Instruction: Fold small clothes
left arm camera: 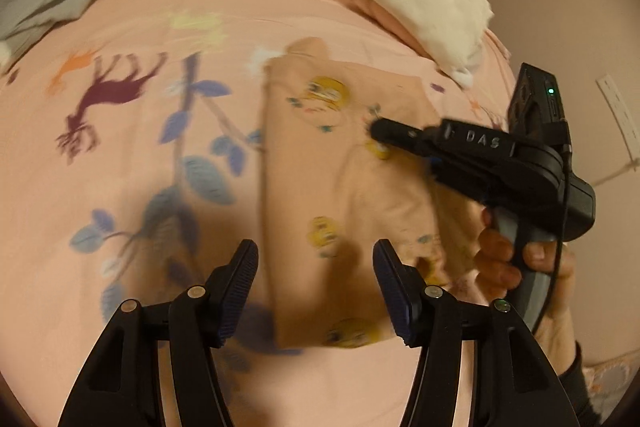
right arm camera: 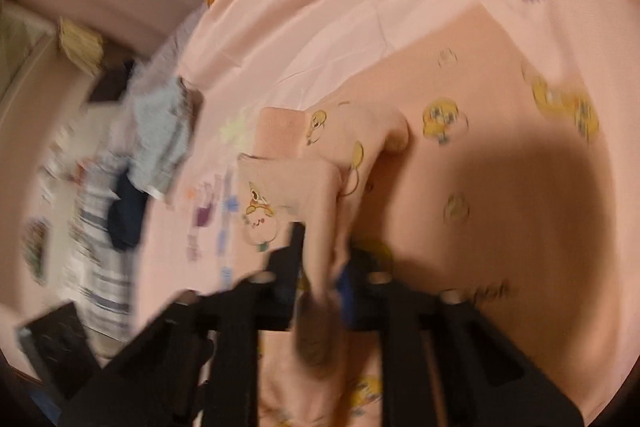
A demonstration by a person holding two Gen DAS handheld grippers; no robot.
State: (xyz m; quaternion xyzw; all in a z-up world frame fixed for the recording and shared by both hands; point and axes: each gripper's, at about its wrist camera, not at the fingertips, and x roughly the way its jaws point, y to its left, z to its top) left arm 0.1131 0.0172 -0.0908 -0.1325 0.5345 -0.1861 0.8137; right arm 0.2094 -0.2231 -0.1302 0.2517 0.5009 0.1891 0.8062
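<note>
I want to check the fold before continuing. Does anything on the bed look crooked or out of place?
Mostly tidy. The peach garment lies folded in a fairly straight strip. One odd spot: a fold of it is bunched and lifted between the right gripper fingers. The left gripper hangs open over its near end.

The only readable lettering is "DAS", in pale capitals on the black upper body of the right gripper (left arm camera: 378,131), at the right of the left wrist view; the garment prints carry no legible words
</note>
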